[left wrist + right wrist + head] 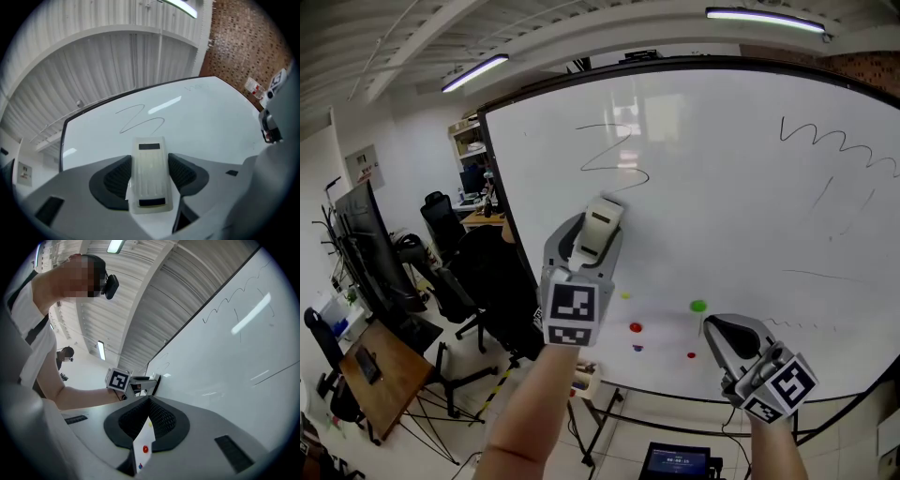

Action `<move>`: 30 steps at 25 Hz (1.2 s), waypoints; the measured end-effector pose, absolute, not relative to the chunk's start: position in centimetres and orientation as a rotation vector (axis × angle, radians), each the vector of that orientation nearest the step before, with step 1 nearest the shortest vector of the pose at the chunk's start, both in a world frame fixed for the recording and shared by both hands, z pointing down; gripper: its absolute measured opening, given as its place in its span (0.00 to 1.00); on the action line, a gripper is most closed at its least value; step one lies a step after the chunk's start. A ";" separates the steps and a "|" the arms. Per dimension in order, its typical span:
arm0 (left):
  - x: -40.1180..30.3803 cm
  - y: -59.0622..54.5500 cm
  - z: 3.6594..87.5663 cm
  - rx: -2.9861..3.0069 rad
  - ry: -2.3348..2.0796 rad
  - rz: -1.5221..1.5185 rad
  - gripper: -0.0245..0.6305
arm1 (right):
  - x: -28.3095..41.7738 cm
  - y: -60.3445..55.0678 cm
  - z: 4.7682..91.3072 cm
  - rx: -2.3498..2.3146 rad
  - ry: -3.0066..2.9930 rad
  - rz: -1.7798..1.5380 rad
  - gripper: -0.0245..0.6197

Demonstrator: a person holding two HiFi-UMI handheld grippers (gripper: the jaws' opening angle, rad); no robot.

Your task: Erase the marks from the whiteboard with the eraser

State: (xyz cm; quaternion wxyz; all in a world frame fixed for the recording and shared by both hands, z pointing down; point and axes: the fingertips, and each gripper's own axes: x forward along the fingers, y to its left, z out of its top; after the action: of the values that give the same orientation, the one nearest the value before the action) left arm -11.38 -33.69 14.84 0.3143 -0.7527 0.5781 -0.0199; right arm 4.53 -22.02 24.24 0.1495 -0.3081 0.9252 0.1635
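Head view shows the left gripper (598,240) squeezing the cream plastic block eraser (603,221) below the black squiggly mark (614,156), ready to rub, while the right gripper (714,330) waits low, seemingly pinched together on nothing.

Overhead, a white ribbed ceiling (384,37) carries a long tube light (476,73) to the left and a second tube light (766,19) further right. A brick wall (862,67) shows at the upper right. Off to the left, black office chairs (455,286), a dark monitor (364,246) and a wooden desk (382,375) stand on the pale floor (469,417). A small notice (364,164) hangs on the white wall.
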 end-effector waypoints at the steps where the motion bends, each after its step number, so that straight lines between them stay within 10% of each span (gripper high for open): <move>1: -12.7 -34.0 14.5 -1.990 1.568 -0.021 0.46 | 4.7 -22.0 24.2 -0.886 2.656 0.468 0.05; 18: -6.2 -32.6 17.3 -1.916 1.337 -0.284 0.46 | 4.4 -22.3 24.6 -0.872 2.649 0.425 0.05; 30: -17.1 -34.5 13.3 -1.952 1.688 0.012 0.46 | 4.8 -22.3 24.9 -0.889 2.642 0.414 0.05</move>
State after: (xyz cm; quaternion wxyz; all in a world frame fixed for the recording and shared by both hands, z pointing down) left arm -17.09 -34.50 13.25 0.2766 -0.7268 0.6286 0.0045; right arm 4.77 -22.31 24.88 0.1609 -0.3113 0.9253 0.1448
